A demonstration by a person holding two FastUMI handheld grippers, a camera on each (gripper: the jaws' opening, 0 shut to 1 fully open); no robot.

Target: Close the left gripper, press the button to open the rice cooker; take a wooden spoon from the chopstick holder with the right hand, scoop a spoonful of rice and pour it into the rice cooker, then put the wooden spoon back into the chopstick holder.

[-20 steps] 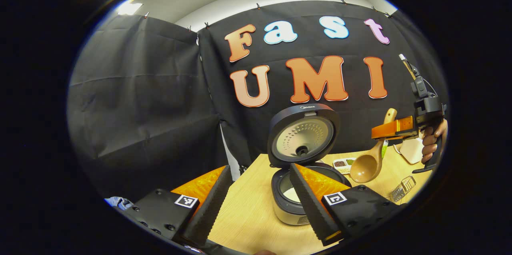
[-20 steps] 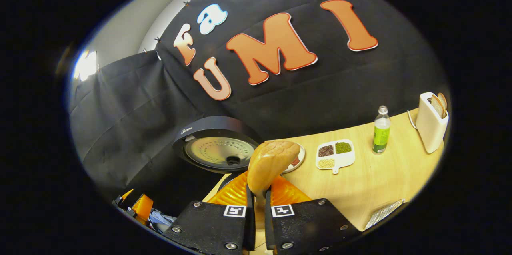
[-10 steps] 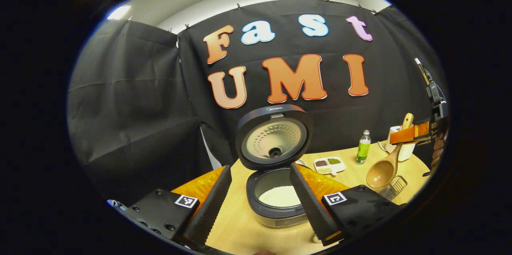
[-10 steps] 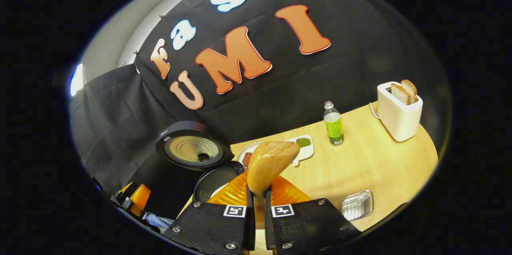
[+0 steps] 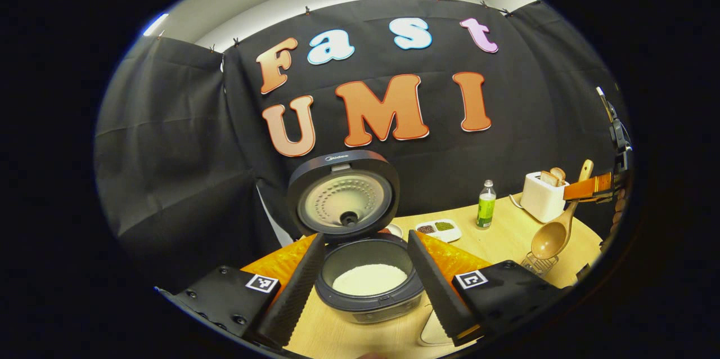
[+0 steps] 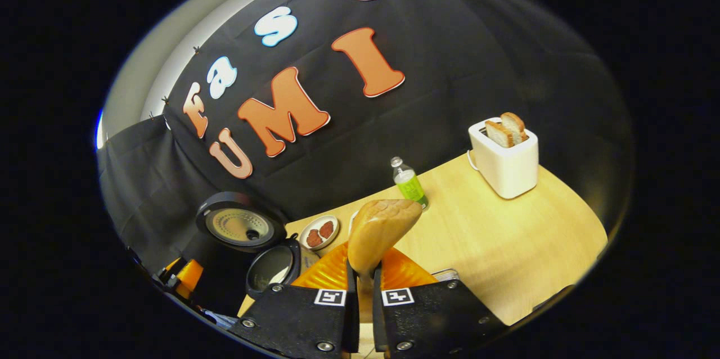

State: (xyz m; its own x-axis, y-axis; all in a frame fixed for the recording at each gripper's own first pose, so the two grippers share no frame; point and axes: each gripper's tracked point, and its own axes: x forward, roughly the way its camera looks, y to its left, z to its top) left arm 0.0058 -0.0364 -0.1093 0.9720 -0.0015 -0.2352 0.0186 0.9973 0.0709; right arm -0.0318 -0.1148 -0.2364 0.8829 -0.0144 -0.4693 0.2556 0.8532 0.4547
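Note:
The rice cooker (image 5: 368, 291) stands with its lid (image 5: 343, 196) raised and white rice in its pot. My left gripper (image 5: 363, 291) is open, one finger on each side of the pot, holding nothing. At the far right my right gripper (image 5: 596, 187) is shut on the handle of the wooden spoon (image 5: 554, 235), whose bowl hangs just above the wire chopstick holder (image 5: 539, 263). In the right gripper view the spoon (image 6: 379, 229) sticks up between the shut fingers of my right gripper (image 6: 364, 260). The cooker (image 6: 275, 266) lies to its lower left, and the holder's rim (image 6: 447, 274) peeks out behind one finger.
On the wooden table (image 6: 506, 241) stand a white toaster (image 6: 506, 159) with bread slices, a green bottle (image 6: 409, 183) and a small plate (image 6: 320, 232). A divided tray (image 5: 439, 228) of grains sits behind the cooker. A pale object (image 5: 433, 331) lies at the table's near edge.
My right gripper has carried the spoon away from the cooker, over to the wire holder. The left gripper has swung so the cooker now sits between its open fingers.

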